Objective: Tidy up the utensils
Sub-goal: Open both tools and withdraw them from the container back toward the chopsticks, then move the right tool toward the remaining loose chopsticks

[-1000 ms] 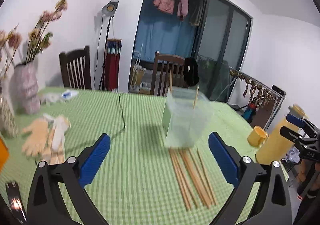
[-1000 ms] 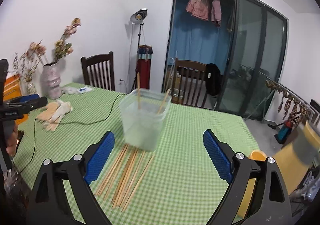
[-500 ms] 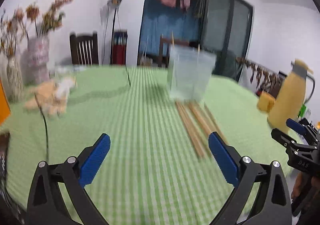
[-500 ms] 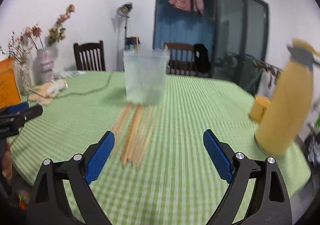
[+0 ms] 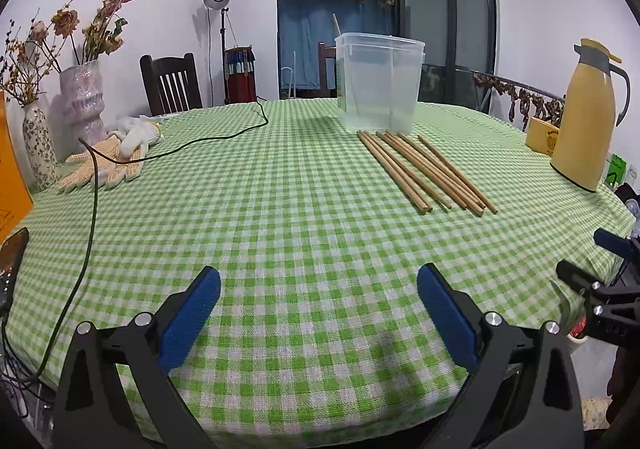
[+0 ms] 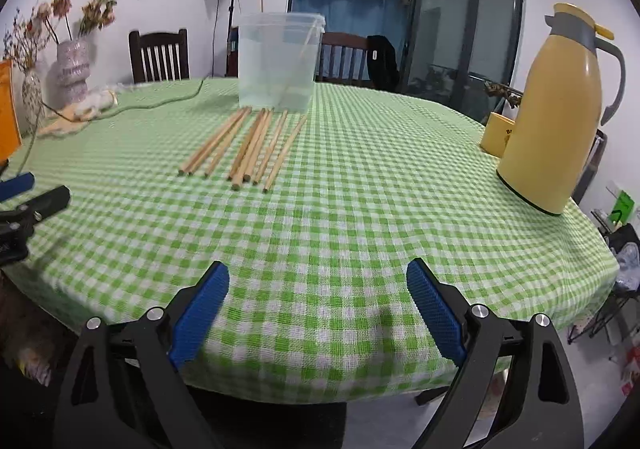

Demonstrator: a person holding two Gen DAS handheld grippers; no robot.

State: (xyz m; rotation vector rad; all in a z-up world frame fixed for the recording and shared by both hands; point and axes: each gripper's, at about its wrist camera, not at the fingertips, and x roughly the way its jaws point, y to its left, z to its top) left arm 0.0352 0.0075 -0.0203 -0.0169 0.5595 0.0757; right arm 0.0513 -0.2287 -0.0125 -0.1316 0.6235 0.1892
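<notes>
Lying loose: chopsticks point(image 6: 248, 143) fanned at 6 o'clock of the clear container point(image 6: 278, 61), near-touching. Left gripper point(image 5: 318, 305) and right gripper point(image 6: 318, 295) both spread wide, empty. Risk: pinching several sticks, scattering them.

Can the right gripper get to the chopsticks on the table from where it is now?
Probably yes. The right gripper is open and empty at the near table edge, and only bare green checked tablecloth lies between it and the chopsticks. The yellow jug stands well off to the side.
</notes>
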